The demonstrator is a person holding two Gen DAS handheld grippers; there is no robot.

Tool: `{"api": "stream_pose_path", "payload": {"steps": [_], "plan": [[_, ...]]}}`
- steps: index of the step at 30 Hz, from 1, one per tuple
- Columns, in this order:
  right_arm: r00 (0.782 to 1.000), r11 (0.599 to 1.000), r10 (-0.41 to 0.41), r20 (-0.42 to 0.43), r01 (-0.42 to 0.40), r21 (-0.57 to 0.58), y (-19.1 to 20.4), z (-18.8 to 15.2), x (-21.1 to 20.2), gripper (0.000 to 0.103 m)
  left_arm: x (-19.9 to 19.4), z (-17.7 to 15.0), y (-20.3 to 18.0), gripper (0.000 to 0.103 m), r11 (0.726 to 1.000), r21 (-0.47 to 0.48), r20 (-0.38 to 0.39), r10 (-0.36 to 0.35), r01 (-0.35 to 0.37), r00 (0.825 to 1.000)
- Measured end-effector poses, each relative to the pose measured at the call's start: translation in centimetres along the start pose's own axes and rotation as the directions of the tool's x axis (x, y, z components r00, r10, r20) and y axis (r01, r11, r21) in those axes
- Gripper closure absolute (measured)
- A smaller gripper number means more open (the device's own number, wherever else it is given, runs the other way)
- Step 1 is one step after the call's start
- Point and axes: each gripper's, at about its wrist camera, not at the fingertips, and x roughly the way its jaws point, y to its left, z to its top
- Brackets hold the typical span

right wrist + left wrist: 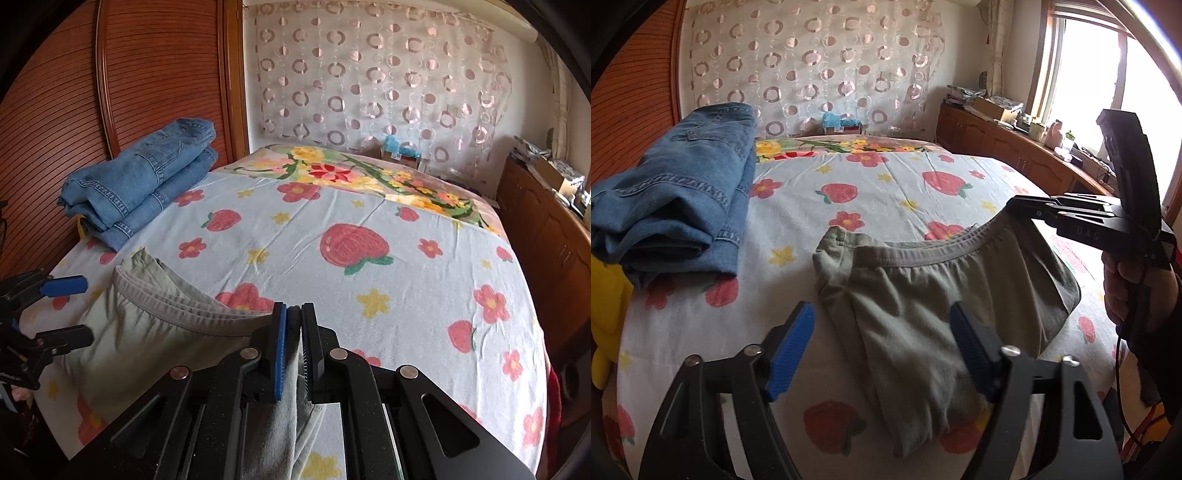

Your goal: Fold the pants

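Here, bed with strawberry-print sheet fills scene; folded jeans stacked at far left edge. Grey-green pants lie near front edge, waistband running left to right (long axis crosswise). Right gripper clamped tight on waistband's right end, lifting it. Left gripper spread wide, holding nothing, just before waistband's free left corner, nearer arm for that corner.

The right claw is clamped tight, its blue pads pinching the waistband of the grey-green pants and holding that edge lifted, with a hand wrapped round its handle. The left claw stands apart, nothing touching its pads, tilted downward over the pants.
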Motion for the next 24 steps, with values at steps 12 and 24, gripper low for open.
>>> {"api": "stream_pose_path", "payload": {"steps": [12, 24], "plan": [[1.000, 0.999, 0.017, -0.021, -0.016, 0.041, -1.2, -0.6, -0.6, 0.087, 2.0, 1.7, 0.8, 0.094, 0.999, 0.014, -0.034, -0.029, 0.030, 0.999], [0.998, 0.996, 0.055, -0.023, -0.054, 0.070, -1.2, -2.6, -3.3, 0.087, 1.2, 2.9, 1.1, 0.092, 1.000, 0.010, -0.007, 0.003, -0.003, 1.000]]}}
